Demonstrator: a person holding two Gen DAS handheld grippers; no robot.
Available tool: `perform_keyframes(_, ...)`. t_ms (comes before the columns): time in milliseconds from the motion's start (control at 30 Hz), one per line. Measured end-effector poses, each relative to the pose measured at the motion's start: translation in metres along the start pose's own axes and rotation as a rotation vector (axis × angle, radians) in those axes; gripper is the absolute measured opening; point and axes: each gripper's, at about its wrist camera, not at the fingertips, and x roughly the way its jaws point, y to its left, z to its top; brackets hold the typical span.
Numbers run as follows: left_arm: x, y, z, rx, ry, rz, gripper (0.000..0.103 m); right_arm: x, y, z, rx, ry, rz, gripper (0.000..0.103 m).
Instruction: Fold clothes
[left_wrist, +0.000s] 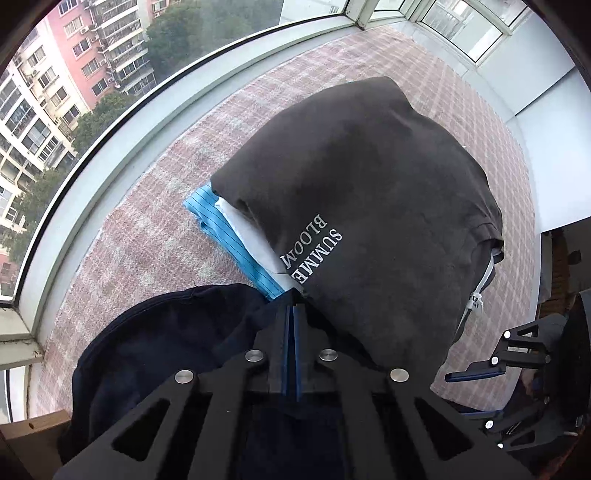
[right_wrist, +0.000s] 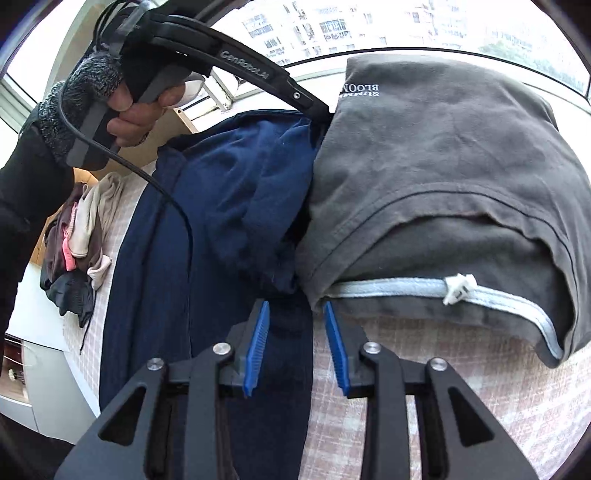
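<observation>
Nearest in the right wrist view, the right tool (right_wrist: 297, 317) stands partly open at 6 o'clock, its blue pads (right_wrist: 257, 347) either side of a strip of the navy garment (right_wrist: 229, 206) without pressing it. In the left wrist view the left tool (left_wrist: 294, 308) is fully closed at 6 o'clock, its tips at the seam between the navy garment (left_wrist: 177, 332) and the stack; whether cloth is pinched between them cannot be told.

Beyond, at 12 to 2 o'clock, the grey T-shirt (left_wrist: 369, 192) tops a folded stack lying on the checked worktop cover (left_wrist: 177, 192).

Risk, as a judgement: with one tool loose and the other's hold uncertain, lifting the navy garment may let it slide or drag the adjoining stack out of square.

Only the left view shows the blue striped garment (left_wrist: 221, 229) under the stack and the window (left_wrist: 110, 55). Only the right view shows the hand (right_wrist: 136, 110) holding the left tool, a zipper (right_wrist: 458, 288), and the unfolded pile (right_wrist: 77, 240) at 9 o'clock.
</observation>
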Motion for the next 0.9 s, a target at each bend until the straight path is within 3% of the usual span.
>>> perform_keyframes(467, -0.047, 0.033, -0.06, -0.084, -0.038, 0.038, 0.001, 0.021, 0.021, 0.006, -0.151, -0.058, 0.0, 0.032)
perform_keyframes(700, -0.05, 0.049, -0.085, -0.118, -0.026, 0.046, 0.001, 0.03, 0.013, 0.011, -0.145, -0.073, 0.036, 0.031)
perform_keyframes(767, -0.047, 0.052, -0.091, -0.113, -0.021, 0.043, 0.001, 0.033, 0.017, 0.014, -0.15, -0.085, 0.06, 0.019)
perform_keyframes(800, -0.049, 0.051, -0.096, -0.107, -0.017, 0.04, 0.001, 0.033, 0.02, 0.014, -0.154, -0.095, 0.064, 0.005)
perform_keyframes(900, -0.042, 0.06, -0.1, -0.132, -0.024, 0.029, 0.001, 0.03, 0.027, 0.017, -0.163, -0.132, 0.066, 0.004)
